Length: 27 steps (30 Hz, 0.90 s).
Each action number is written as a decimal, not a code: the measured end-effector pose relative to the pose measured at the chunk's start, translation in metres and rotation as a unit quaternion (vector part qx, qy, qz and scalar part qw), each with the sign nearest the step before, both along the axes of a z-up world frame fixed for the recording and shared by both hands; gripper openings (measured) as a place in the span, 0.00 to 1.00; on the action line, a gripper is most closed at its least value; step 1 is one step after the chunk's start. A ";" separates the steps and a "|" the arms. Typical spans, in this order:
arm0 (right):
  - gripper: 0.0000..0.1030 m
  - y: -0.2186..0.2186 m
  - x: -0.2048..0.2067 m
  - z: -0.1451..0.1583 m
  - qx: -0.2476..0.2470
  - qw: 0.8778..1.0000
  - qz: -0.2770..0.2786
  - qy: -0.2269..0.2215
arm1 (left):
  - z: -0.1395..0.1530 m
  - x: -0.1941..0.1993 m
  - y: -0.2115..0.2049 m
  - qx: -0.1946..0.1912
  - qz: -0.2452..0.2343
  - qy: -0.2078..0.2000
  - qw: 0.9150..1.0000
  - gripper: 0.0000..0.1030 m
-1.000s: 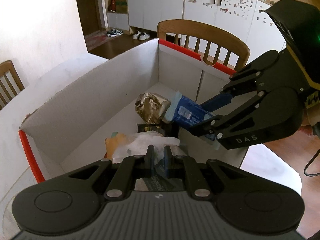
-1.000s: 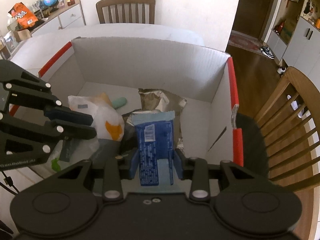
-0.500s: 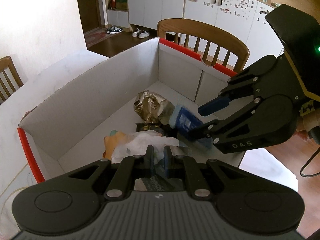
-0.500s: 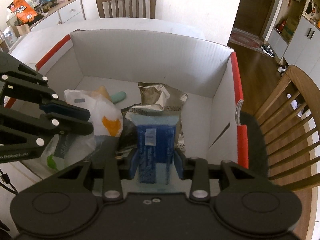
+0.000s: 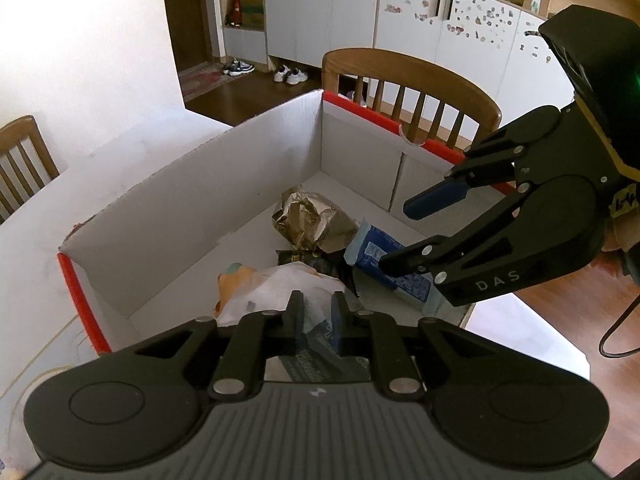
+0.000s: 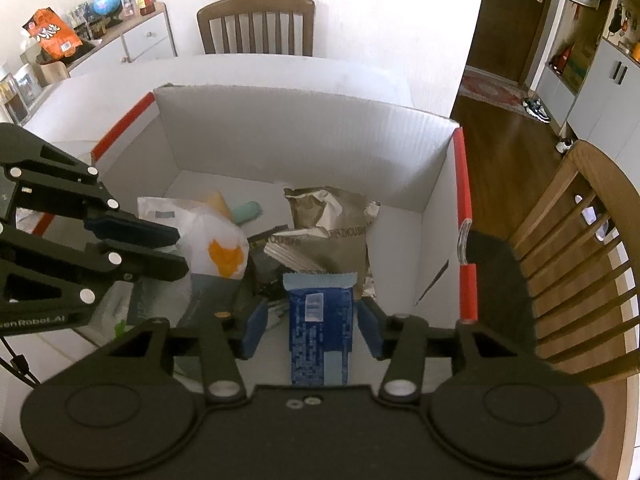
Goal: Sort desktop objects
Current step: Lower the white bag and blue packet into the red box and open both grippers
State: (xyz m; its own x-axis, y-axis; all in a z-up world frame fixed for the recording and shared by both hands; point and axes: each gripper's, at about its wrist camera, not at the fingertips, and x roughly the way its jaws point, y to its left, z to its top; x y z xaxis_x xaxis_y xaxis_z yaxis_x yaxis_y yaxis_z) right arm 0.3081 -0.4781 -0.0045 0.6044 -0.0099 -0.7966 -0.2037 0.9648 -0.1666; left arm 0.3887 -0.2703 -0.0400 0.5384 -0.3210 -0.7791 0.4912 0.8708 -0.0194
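Observation:
A white cardboard box [image 5: 180,208] [image 6: 300,140] with red-taped edges holds a crumpled tan bag [image 5: 312,220] [image 6: 332,220] and a white plastic bag [image 5: 280,288] [image 6: 216,236]. My right gripper [image 6: 312,330] [image 5: 396,232] hangs over the box's near corner and its jaws are opening. A blue packet [image 6: 320,320] [image 5: 384,264] stands between them with a gap on each side. My left gripper [image 5: 317,308] [image 6: 181,251] is over the white bag, jaws just opening. A dark packet [image 5: 316,356] is still between its fingers.
The box stands on a white table [image 5: 120,132]. Wooden chairs stand beyond it [image 5: 412,80] [image 6: 256,24] and at the right [image 6: 568,240]. A mint-green item [image 6: 248,212] lies at the back of the box. Wooden floor and white cabinets [image 5: 460,20] lie further off.
The right jaws have spread away from the blue packet, which has slid lower into the box. The left fingers have parted slightly. Both hands stayed in place.

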 end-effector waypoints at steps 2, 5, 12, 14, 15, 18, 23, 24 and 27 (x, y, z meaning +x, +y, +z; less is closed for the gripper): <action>0.50 0.002 -0.003 0.004 0.003 1.000 0.003 -0.003 | 0.004 -0.003 0.002 -0.004 0.005 -0.004 1.000 0.22; 0.50 0.006 -0.004 0.009 0.006 1.000 0.007 -0.009 | 0.010 -0.008 0.006 -0.010 0.010 -0.008 1.000 0.34; 0.51 0.013 -0.009 0.016 0.014 1.000 0.014 -0.016 | 0.019 -0.019 0.013 -0.016 0.024 -0.024 0.999 0.63; 0.52 0.015 -0.010 0.017 0.015 1.000 0.015 -0.019 | 0.022 -0.022 0.016 -0.018 0.029 -0.028 0.999 0.64; 0.52 0.016 -0.010 0.018 0.016 1.000 0.016 -0.019 | 0.023 -0.024 0.018 -0.019 0.032 -0.031 0.999 0.67; 0.54 0.017 -0.013 0.019 0.019 0.999 0.017 -0.023 | 0.026 -0.028 0.023 -0.024 0.042 -0.034 0.998 0.71; 0.64 0.021 -0.017 0.021 0.029 0.999 0.018 -0.032 | 0.033 -0.038 0.030 -0.023 0.055 -0.048 0.997 0.80; 0.64 0.023 -0.018 0.022 0.029 0.999 0.019 -0.033 | 0.035 -0.040 0.032 -0.022 0.059 -0.052 0.997 0.80; 0.66 0.028 -0.020 0.024 0.027 0.999 0.023 -0.036 | 0.040 -0.046 0.038 -0.024 0.063 -0.061 0.996 0.80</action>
State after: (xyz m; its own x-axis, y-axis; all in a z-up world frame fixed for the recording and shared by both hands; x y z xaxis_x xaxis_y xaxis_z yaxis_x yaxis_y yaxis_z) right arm 0.2886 -0.4498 0.0192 0.6584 0.0601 -0.7502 -0.2366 0.9628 -0.1305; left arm 0.3424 -0.2328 0.0004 0.6669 -0.2798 -0.6906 0.3792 0.9253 -0.0088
